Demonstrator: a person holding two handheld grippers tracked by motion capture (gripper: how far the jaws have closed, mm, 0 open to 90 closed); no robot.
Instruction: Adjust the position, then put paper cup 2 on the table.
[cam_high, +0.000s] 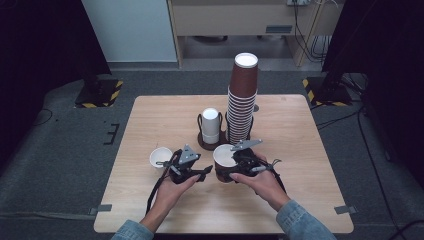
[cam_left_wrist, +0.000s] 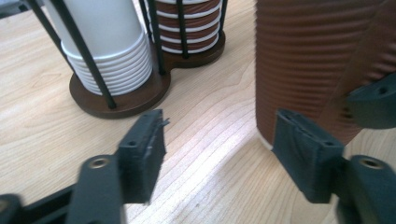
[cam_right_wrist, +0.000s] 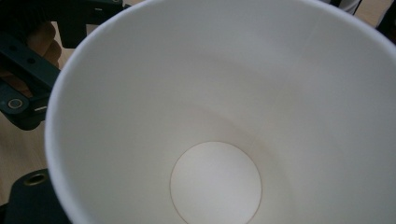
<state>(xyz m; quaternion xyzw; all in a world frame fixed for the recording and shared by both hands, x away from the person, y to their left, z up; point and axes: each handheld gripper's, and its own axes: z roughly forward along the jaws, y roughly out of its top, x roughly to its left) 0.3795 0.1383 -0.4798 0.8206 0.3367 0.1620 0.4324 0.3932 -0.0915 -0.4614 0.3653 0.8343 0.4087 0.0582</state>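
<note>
A brown ribbed paper cup (cam_high: 223, 156) with a white inside stands on the table near the front, and my right gripper (cam_high: 234, 169) is shut on it from the right. The right gripper view looks straight down into the cup's white interior (cam_right_wrist: 219, 116). My left gripper (cam_high: 204, 173) lies just left of the cup, open and pointing at it. In the left gripper view the cup's brown wall (cam_left_wrist: 303, 60) rises beside the right fingertip, with nothing between my left gripper's (cam_left_wrist: 219, 140) pads.
A dark wooden cup holder (cam_high: 207, 145) behind the grippers carries a short stack of white cups (cam_high: 210, 125) and a tall stack of brown cups (cam_high: 242, 97). A single white cup (cam_high: 160, 156) stands left of my left gripper. The table's front edge (cam_high: 220, 231) is near the forearms.
</note>
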